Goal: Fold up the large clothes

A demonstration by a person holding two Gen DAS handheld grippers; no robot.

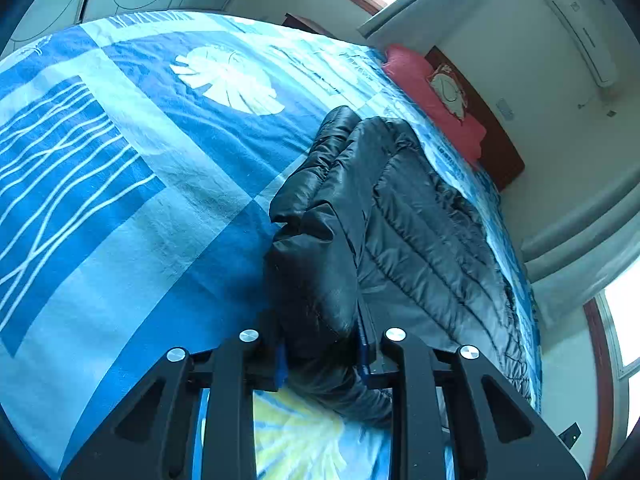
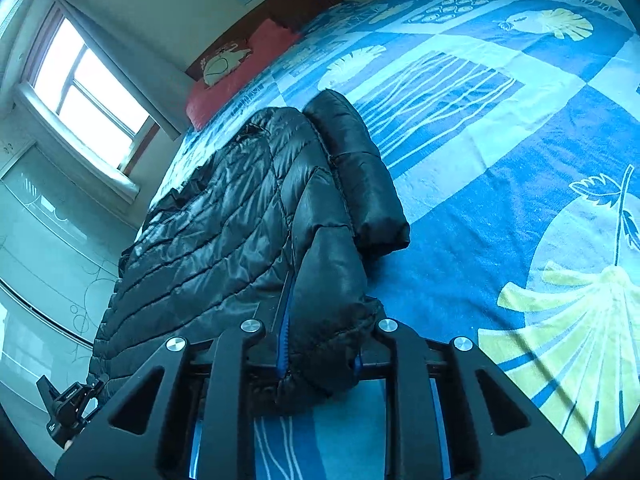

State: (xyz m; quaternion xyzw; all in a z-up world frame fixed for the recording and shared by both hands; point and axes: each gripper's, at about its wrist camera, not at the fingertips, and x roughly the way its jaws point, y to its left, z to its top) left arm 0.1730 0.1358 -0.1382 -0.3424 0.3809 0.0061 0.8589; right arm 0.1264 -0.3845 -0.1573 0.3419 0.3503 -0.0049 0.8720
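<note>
A black quilted puffer jacket [image 1: 420,216] lies along the near side of a bed, its sleeve [image 2: 360,168] stretched out on the sheet. In the left wrist view, my left gripper [image 1: 322,346] is shut on a bunched edge of the jacket, the padded fabric pinched between the blue pads [image 1: 281,360]. In the right wrist view, my right gripper [image 2: 320,354] is shut on another edge of the same jacket [image 2: 224,216], with a thick fold squeezed between its pads [image 2: 283,340]. Both grips sit low, close to the sheet.
The bed sheet [image 1: 132,200] is blue with pale leaf and line patterns and spreads wide beyond the jacket. A red pillow [image 1: 436,96] leans on the dark headboard. A window [image 2: 92,96] and wall run close along the jacket's side of the bed.
</note>
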